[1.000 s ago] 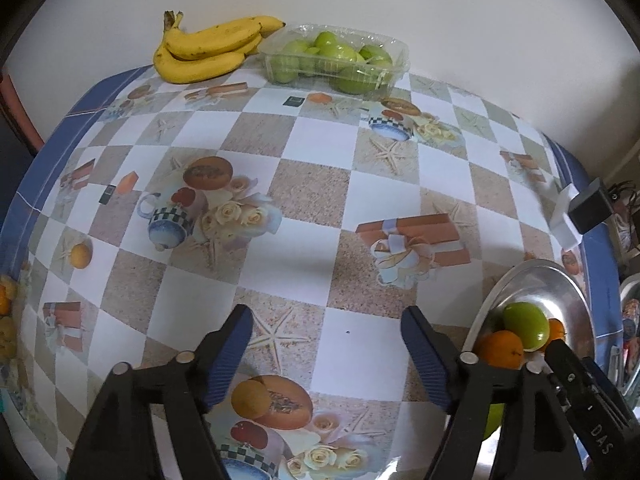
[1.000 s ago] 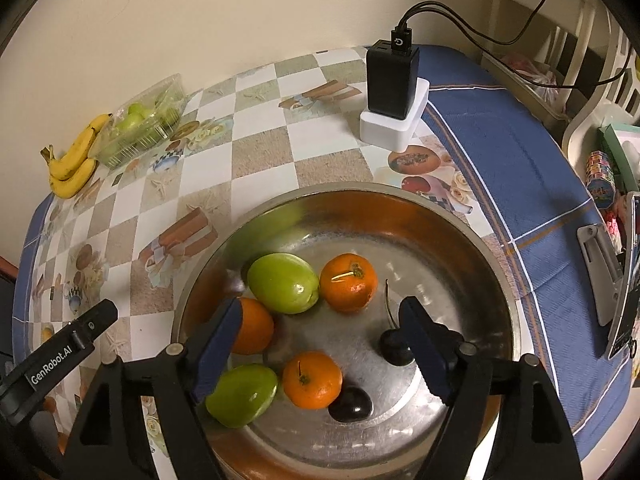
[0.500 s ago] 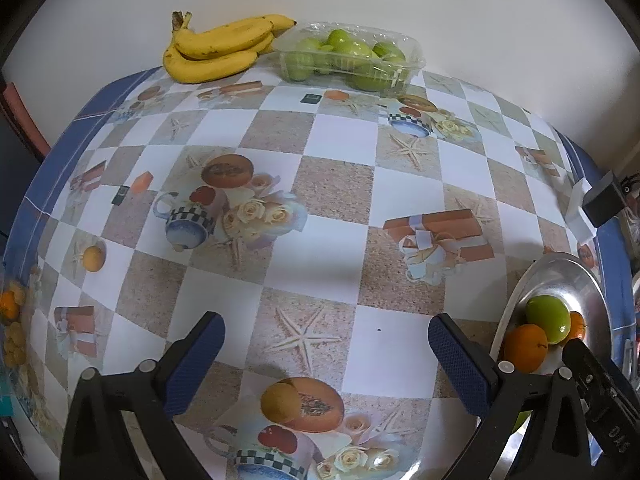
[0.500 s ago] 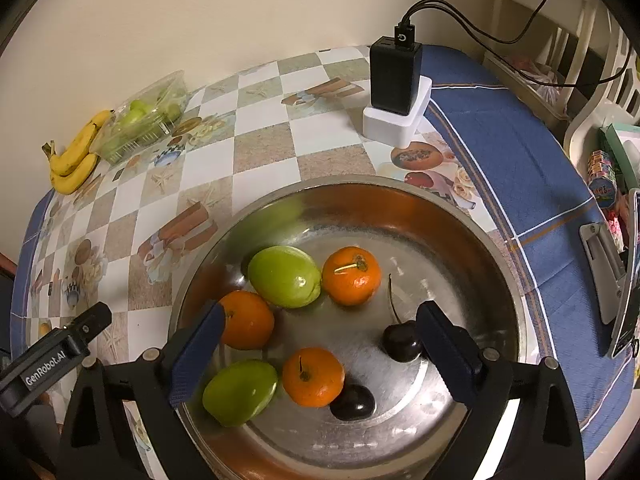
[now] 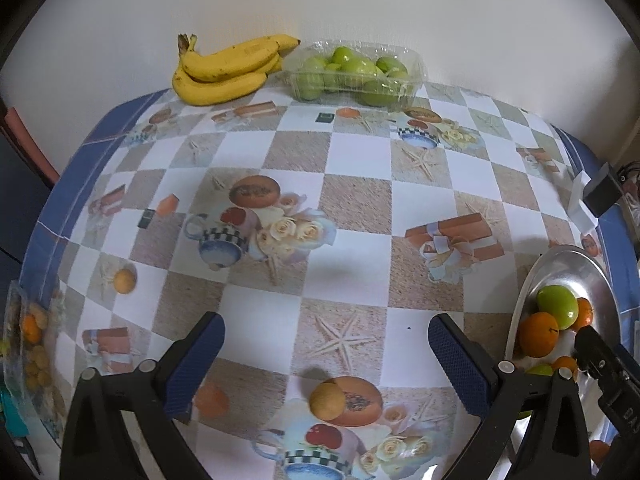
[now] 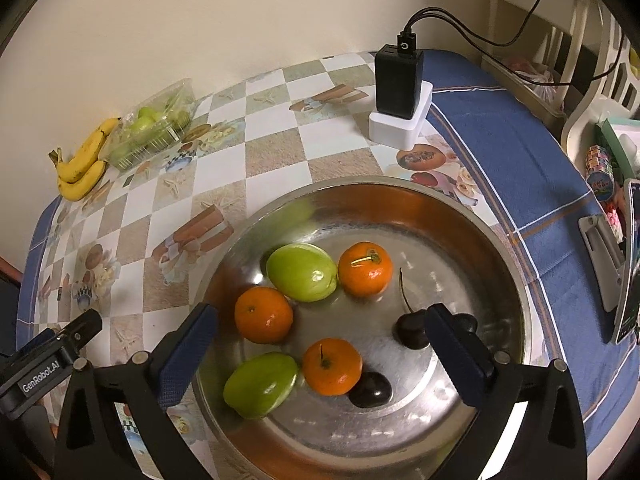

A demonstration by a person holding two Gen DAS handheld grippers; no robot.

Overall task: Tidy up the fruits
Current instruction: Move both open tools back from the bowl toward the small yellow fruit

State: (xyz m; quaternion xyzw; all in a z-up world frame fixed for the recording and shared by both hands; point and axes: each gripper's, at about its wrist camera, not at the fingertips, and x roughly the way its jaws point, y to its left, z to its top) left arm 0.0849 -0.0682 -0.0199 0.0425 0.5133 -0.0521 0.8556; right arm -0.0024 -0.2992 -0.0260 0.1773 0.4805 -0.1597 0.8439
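Observation:
A steel bowl (image 6: 500,240) holds two green fruits (image 6: 302,272), three oranges (image 6: 264,314) and dark cherries (image 6: 412,328). My right gripper (image 6: 320,344) is open and empty, hovering above the bowl's near side. My left gripper (image 5: 326,360) is open and empty above the patterned tablecloth, with the bowl (image 5: 560,264) at its right. A small round tan fruit (image 5: 327,401) lies on the cloth just below the left fingers. Bananas (image 5: 228,68) and a clear box of green fruits (image 5: 356,72) sit at the far edge by the wall.
A black charger on a white block (image 6: 400,96) stands beyond the bowl, with cables running right. A phone on a stand (image 6: 624,260) and clutter are at the right edge. A plastic bag of small fruits (image 5: 32,344) lies at the table's left edge.
Both grippers have opened wider and pulled back a little. A small tan fruit now shows on the cloth below the left gripper.

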